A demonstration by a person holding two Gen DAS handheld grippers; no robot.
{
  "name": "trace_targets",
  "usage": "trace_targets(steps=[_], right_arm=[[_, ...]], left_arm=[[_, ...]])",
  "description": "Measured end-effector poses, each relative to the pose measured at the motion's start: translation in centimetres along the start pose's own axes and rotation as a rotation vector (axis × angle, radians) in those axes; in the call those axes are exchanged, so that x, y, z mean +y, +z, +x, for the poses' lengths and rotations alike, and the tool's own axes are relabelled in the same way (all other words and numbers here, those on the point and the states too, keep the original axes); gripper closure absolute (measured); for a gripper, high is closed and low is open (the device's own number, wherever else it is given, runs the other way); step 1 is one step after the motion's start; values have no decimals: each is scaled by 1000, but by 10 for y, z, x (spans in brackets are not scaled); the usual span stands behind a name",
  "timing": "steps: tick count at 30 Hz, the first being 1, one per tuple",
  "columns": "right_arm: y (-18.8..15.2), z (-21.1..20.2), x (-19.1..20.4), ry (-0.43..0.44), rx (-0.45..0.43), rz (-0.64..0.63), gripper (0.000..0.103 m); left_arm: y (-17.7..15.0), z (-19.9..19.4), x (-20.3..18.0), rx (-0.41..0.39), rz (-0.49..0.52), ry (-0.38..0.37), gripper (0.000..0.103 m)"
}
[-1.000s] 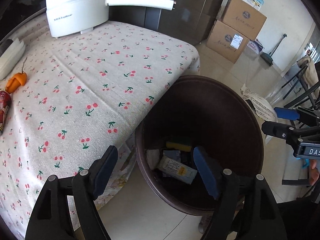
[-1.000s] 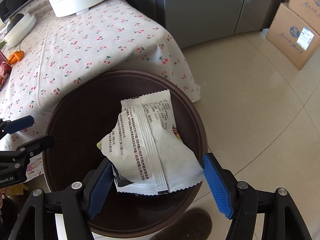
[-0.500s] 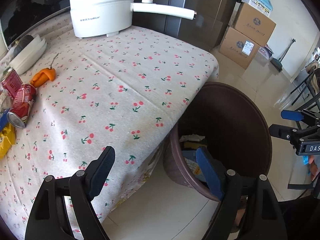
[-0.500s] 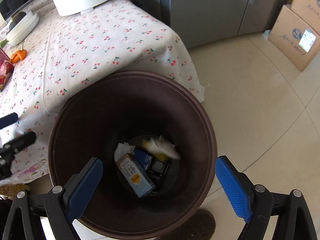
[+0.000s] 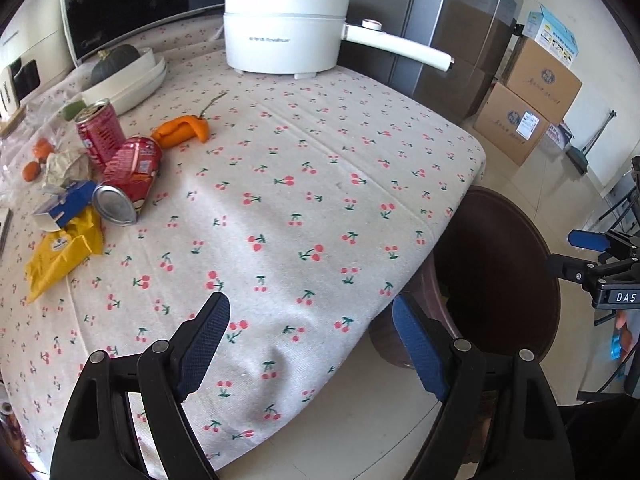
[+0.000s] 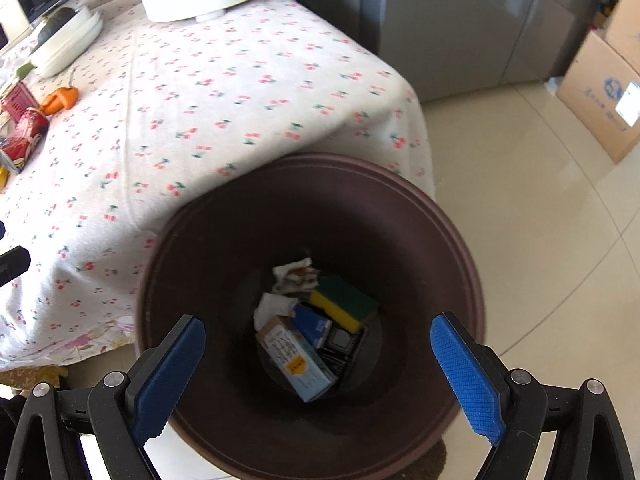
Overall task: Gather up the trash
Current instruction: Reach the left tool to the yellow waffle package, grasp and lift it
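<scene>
While the cherry-print surface [image 5: 320,184] spreads ahead of the left claw [image 5: 310,344], which gapes empty, the brown bin [image 6: 452,232] sits under the right claw [image 6: 318,354], also released; cans [image 5: 128,168] and wrappers [image 5: 60,256] lie far left.

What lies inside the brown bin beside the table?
In the brown bin: crumpled tissues, a yellow-green sponge, small boxes and dark packaging. Anything beneath them is covered.

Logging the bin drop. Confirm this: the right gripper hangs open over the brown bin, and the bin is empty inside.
Not empty. The right wrist view shows the right gripper open over the brown bin, but trash lies at its bottom: a sponge, small cartons and crumpled paper.
</scene>
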State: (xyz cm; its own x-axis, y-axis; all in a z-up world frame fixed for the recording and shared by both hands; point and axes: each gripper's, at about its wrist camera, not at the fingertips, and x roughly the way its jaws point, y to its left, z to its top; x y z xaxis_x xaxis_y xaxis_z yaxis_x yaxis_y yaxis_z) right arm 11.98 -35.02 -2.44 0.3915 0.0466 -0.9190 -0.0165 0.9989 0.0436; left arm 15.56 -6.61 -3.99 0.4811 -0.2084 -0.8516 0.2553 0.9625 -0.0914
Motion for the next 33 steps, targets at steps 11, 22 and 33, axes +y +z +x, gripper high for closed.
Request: trace_targets(steps=[11, 22, 33], right_arm=[[17, 2, 51, 31, -7, -65, 9], [38, 7, 101, 57, -13, -114, 9], [60, 26, 170, 141, 2, -130, 9]], left_arm=[[-14, -18, 61, -6, -87, 67, 15], [-33, -34, 130, -14, -185, 178, 0], [-35, -31, 200, 22, -327, 219, 0]])
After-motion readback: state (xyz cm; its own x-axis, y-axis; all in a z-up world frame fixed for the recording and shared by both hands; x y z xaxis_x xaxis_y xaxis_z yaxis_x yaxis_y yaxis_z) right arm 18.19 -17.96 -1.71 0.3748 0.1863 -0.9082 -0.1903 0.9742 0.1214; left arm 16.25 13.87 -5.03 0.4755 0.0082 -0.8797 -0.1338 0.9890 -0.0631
